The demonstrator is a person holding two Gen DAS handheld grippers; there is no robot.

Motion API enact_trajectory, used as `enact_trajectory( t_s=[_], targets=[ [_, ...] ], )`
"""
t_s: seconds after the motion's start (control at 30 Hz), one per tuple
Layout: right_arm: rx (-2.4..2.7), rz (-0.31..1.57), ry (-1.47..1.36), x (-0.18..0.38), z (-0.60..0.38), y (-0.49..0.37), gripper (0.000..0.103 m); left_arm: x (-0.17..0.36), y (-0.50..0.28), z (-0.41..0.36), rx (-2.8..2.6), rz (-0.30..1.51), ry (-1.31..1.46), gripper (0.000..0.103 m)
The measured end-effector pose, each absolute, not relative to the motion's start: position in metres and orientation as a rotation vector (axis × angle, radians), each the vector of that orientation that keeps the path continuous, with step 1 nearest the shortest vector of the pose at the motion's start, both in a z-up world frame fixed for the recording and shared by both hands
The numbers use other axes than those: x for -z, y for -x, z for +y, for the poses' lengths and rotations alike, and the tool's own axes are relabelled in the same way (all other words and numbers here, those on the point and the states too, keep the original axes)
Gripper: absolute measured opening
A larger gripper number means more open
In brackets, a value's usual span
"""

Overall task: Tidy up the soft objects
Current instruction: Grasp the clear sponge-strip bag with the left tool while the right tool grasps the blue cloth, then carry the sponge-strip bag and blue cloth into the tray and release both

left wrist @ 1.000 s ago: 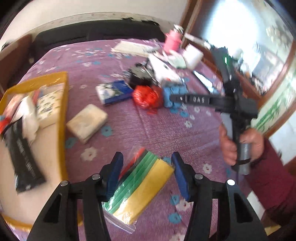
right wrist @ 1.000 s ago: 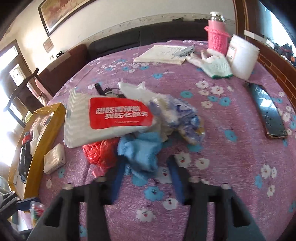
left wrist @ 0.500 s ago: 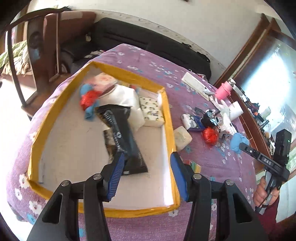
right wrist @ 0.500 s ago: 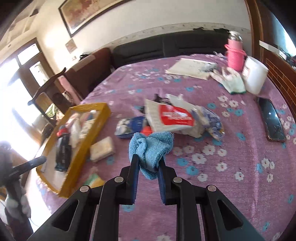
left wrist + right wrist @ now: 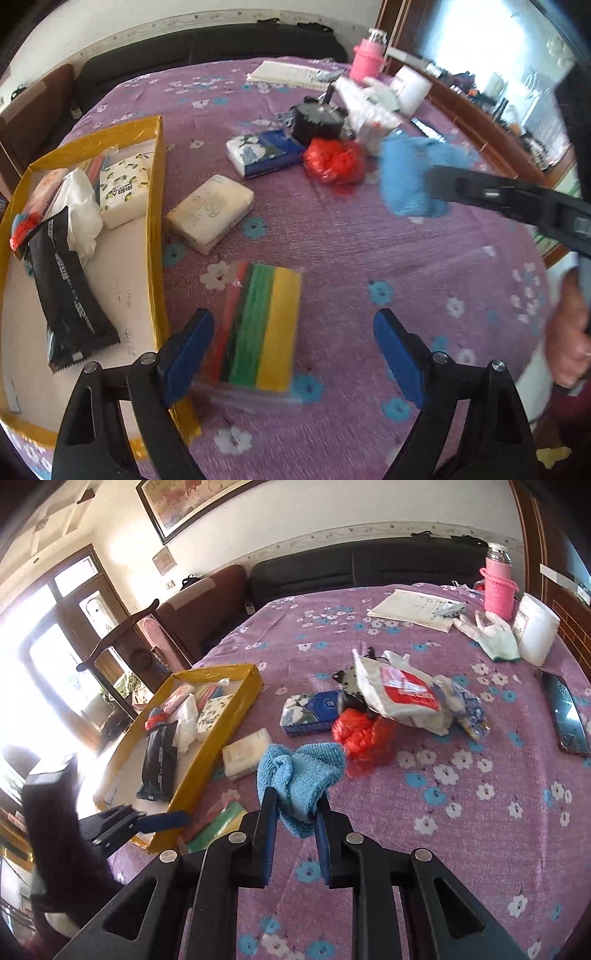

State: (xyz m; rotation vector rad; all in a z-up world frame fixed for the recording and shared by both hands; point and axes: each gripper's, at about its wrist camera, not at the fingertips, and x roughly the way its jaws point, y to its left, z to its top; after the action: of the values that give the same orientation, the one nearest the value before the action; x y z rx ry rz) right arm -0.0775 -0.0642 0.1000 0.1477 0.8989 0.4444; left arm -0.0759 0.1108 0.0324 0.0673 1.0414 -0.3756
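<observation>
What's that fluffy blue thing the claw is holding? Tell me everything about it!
It is a light blue cloth, looped and fuzzy like a towel. It is crumpled into a soft bunch, pinched between the fingers of the right claw, with folds puffing out above and a corner hanging below. It hangs above the purple flowered tablecloth, near a red plastic bag.

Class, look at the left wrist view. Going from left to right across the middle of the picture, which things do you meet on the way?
Black packet in the yellow tray → cream tissue pack → blue-and-white tissue pack → red plastic bag → blue cloth held in the right tongs.
</observation>
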Motion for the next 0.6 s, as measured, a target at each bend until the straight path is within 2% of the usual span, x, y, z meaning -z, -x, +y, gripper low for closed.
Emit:
enact_trajectory(
  t_s=[0.17, 0.27, 0.33, 0.37, 0.6],
  targets=[
    [-0.432, 0.911, -0.180, -0.090, -0.084, 0.081, 0.021, -0.018, 0.070, 0.094, 0.315, 1.057, -0.197, 0.087],
    [-0.437, 0.918, -0.195, -0.085, -0.086, 0.082, 0.021, -0.005, 0.077, 0.077, 0.351, 1.081, -0.258, 0.084],
    [-0.443, 0.917, -0.196, -0.084, -0.086, 0.084, 0.021, -0.011, 0.081, 0.076, 0.382, 1.069, -0.251, 0.062],
    [-0.445, 0.916, -0.194, -0.084, -0.085, 0.085, 0.021, -0.015, 0.080, 0.079, 0.393, 1.067, -0.221, 0.037],
    [-0.446, 0.899, -0.196, -0.089, -0.087, 0.090, 0.021, -0.037, 0.082, 0.105, 0.395, 1.023, -0.091, 0.036]
  ],
)
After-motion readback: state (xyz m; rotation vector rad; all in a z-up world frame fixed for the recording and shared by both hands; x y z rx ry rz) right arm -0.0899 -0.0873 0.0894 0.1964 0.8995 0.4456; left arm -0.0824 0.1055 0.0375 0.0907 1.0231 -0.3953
